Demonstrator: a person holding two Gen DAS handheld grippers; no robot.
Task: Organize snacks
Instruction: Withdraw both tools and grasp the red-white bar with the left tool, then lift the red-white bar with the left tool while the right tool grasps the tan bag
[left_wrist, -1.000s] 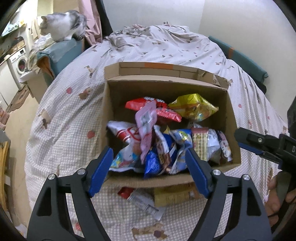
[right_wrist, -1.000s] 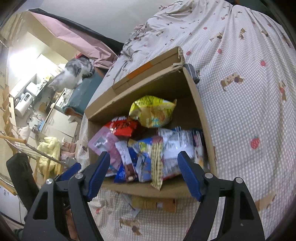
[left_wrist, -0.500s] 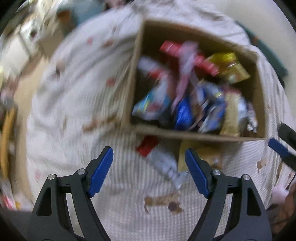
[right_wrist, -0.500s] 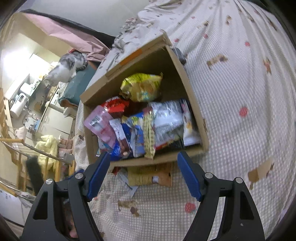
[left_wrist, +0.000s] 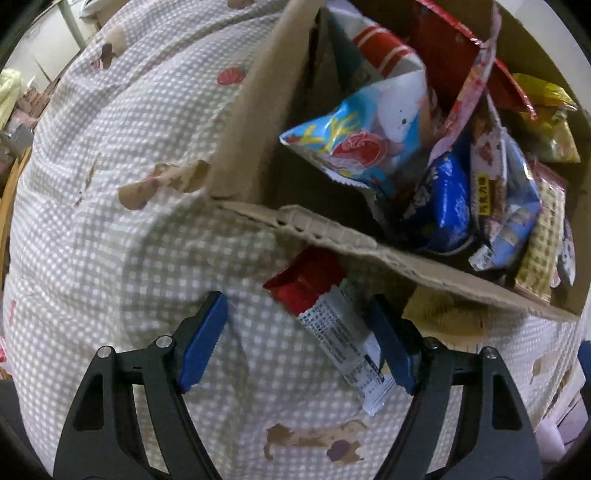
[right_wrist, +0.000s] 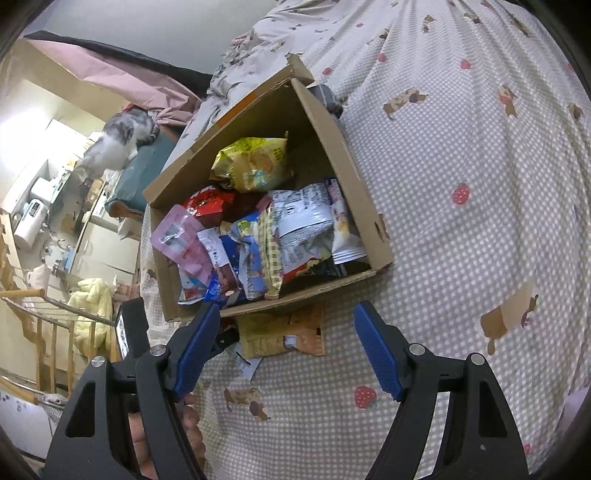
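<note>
A cardboard box (left_wrist: 243, 147) (right_wrist: 332, 133) full of snack packets sits on a checked bedspread. A red and white snack packet (left_wrist: 332, 321) lies on the bedspread just in front of the box. My left gripper (left_wrist: 299, 343) is open, low over the bedspread, with the packet's lower end against its right finger. A yellow-orange packet (left_wrist: 443, 317) (right_wrist: 280, 332) lies beside it, half under the box edge. My right gripper (right_wrist: 288, 350) is open and empty, hovering above the yellow-orange packet.
The checked bedspread (right_wrist: 480, 184) stretches right and behind the box. A grey and white cat (right_wrist: 114, 144) sits on a teal seat at the far left. A wooden drying rack (right_wrist: 40, 325) and kitchen appliances stand left of the bed.
My left gripper has dropped down and forward to the red and white packet in front of the box. My right gripper has tilted down toward the packets outside the box.
</note>
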